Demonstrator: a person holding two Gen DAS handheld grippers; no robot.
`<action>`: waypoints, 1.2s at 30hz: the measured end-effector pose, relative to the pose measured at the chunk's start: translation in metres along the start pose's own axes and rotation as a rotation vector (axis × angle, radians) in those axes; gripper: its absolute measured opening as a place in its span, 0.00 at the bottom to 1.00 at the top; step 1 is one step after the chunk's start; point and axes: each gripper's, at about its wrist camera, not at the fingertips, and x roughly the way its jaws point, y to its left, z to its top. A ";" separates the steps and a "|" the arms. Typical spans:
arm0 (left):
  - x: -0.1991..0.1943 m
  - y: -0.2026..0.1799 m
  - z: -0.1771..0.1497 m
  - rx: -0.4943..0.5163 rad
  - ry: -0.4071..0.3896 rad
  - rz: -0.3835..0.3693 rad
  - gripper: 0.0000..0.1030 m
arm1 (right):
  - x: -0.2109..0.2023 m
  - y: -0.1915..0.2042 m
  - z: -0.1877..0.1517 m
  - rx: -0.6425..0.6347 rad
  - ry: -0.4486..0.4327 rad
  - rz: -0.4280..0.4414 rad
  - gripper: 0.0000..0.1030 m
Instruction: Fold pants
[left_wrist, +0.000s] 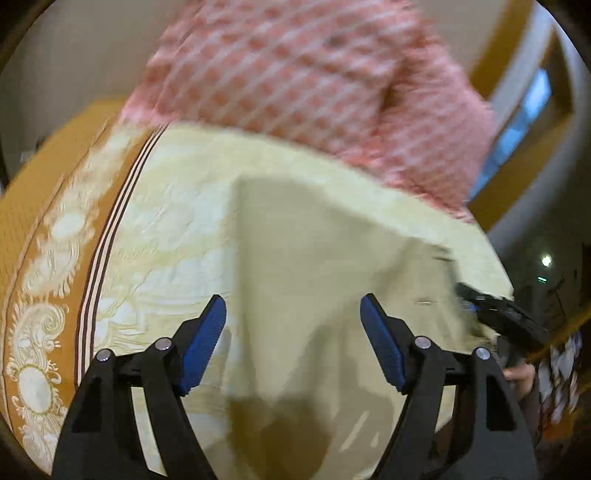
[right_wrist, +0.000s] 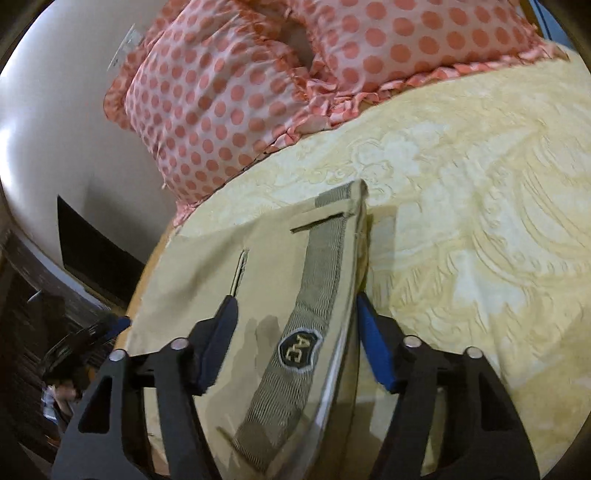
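Beige pants (left_wrist: 314, 266) lie on a cream patterned bedspread (left_wrist: 166, 229). My left gripper (left_wrist: 293, 317) is open, its blue pads spread just above the cloth of the pants. In the right wrist view the waistband (right_wrist: 317, 280), grey and ribbed with a black "AC" badge (right_wrist: 297, 350), runs between the fingers. My right gripper (right_wrist: 295, 325) is open above the waistband end of the pants (right_wrist: 192, 295). The right gripper also shows at the right edge of the left wrist view (left_wrist: 498, 314), and the left gripper at the left edge of the right wrist view (right_wrist: 88, 332).
Pink polka-dot pillows (right_wrist: 229, 92) lie at the head of the bed, also blurred in the left wrist view (left_wrist: 314, 81). The bedspread has an orange ornamented border (left_wrist: 48, 258). A white wall (right_wrist: 55, 110) and dark furniture (right_wrist: 33, 295) stand beside the bed.
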 end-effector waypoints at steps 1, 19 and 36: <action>0.007 0.008 0.001 -0.019 0.025 -0.012 0.72 | 0.002 0.000 0.000 -0.007 0.001 -0.005 0.58; 0.084 -0.037 0.100 0.094 -0.006 -0.045 0.09 | 0.023 -0.009 0.084 -0.014 -0.038 0.137 0.10; 0.100 -0.057 0.070 0.059 0.031 -0.045 0.46 | 0.056 0.011 0.058 -0.167 0.083 -0.117 0.56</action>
